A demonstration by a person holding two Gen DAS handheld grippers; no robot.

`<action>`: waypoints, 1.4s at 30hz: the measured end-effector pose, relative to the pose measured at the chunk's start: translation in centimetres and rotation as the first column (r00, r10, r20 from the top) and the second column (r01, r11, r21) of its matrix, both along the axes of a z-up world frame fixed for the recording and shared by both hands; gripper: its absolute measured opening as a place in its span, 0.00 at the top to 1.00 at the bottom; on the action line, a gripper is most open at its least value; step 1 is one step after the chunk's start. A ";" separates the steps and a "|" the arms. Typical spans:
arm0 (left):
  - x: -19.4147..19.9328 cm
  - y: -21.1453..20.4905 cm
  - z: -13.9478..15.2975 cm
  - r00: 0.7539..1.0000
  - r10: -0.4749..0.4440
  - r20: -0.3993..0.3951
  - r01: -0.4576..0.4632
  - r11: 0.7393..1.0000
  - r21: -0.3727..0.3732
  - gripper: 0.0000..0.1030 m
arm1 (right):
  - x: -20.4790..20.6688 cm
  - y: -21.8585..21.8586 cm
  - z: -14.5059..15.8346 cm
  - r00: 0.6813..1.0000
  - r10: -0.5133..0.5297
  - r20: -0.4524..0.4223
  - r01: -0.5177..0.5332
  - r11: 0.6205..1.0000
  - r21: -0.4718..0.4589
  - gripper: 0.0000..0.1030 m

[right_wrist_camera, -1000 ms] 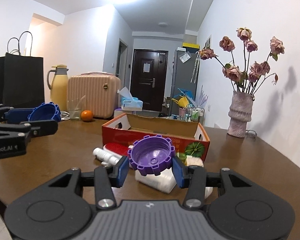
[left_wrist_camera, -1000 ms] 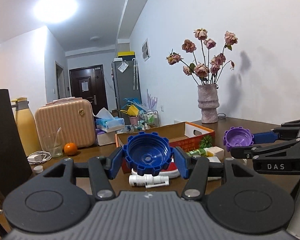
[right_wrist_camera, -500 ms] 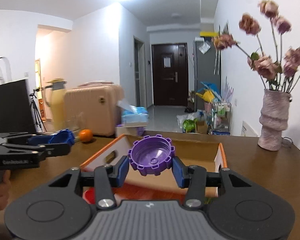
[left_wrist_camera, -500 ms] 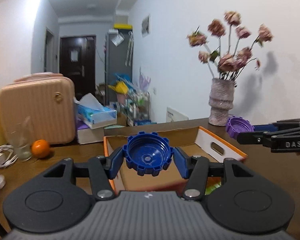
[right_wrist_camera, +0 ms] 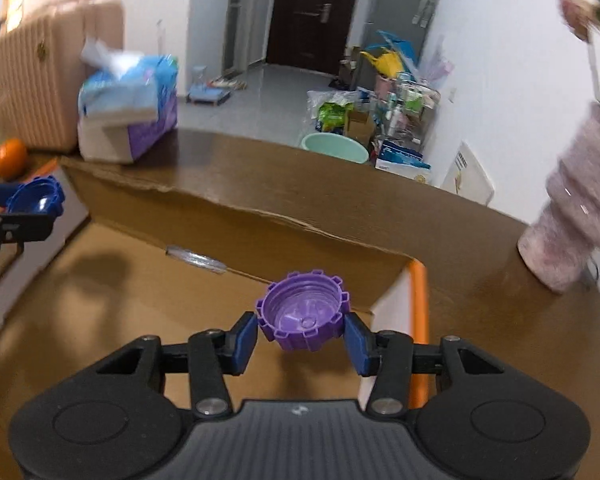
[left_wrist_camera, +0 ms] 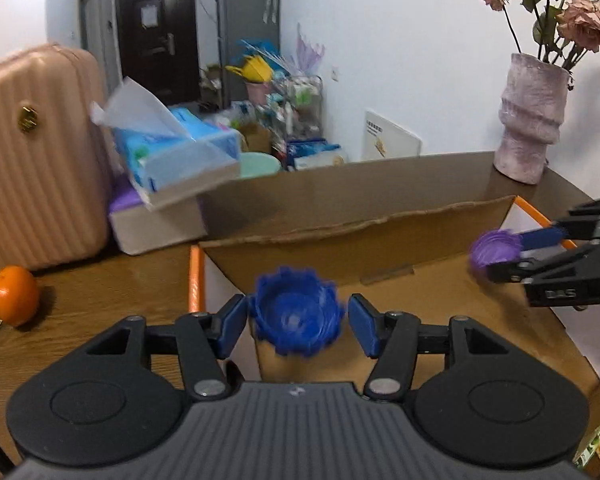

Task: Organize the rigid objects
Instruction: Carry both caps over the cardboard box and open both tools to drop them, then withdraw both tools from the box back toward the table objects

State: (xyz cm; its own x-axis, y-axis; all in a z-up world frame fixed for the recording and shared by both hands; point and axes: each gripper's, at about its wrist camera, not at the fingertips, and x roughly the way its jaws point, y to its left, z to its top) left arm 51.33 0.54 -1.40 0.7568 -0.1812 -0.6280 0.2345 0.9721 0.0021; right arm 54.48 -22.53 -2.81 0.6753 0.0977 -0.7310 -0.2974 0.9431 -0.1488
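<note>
The left gripper sits at the lower centre of its own view with the blue cap between its blue pads. The cap is motion-blurred and a thin gap shows on each side of it, so I cannot tell whether the jaws are clamped on it or have just let go. The right gripper is clearer: its pads press both sides of the purple cap, open face up, jaws narrowed to the cap's width.

Both caps hang over the open cardboard box, whose brown floor fills the middle of each view. The blue cap is over the box's left end, just inside the orange-edged wall; the purple one is over the right end, near the orange rim at centre right of the right wrist view. In the left wrist view the right gripper appears at the right edge, well apart from the left one.

Outside the box, a tissue pack and a pink suitcase stand at the upper left, an orange at the left edge and a vase at the upper right.

The risks, as I judge them: a cap dropped from this height may bounce or roll on edge, and the purple one, so close to the rim, could strike the wall and tip outside.
</note>
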 end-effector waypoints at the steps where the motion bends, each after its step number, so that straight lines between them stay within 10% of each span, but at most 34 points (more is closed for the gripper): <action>1: 0.1 0.0 -0.1 1.000 0.001 0.004 -0.001 1.000 0.000 0.36 | 0.4 0.3 -0.3 1.000 0.006 -0.002 -0.006 1.000 -0.011 0.52; 3: 0.3 0.1 -0.2 1.000 0.003 -0.004 -0.003 1.000 -0.006 0.29 | 0.8 0.3 -0.7 1.000 -0.007 0.000 0.007 1.000 0.002 0.34; 17: -3.8 -0.2 4.4 0.997 -0.017 0.076 0.017 1.000 -0.006 0.12 | -1.4 -1.7 2.2 1.000 -0.026 0.015 0.024 0.995 0.094 0.30; 31: -17.9 1.0 14.0 0.972 -0.001 0.235 -0.002 1.000 0.012 0.03 | -15.1 -2.3 13.2 0.984 0.005 0.176 -0.022 0.995 0.097 0.21; 42: -29.6 3.1 13.2 0.929 0.104 0.356 -0.086 0.994 -0.067 0.00 | -27.5 -2.4 13.5 0.940 -0.037 0.339 -0.042 0.974 0.221 0.15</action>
State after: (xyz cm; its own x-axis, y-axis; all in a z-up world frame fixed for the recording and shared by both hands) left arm 21.68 3.64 11.82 0.9451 -0.1211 -0.3035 0.1335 0.9908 0.0204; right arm 26.97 -24.94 10.69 0.8782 0.2325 -0.4179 -0.2685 0.9629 -0.0286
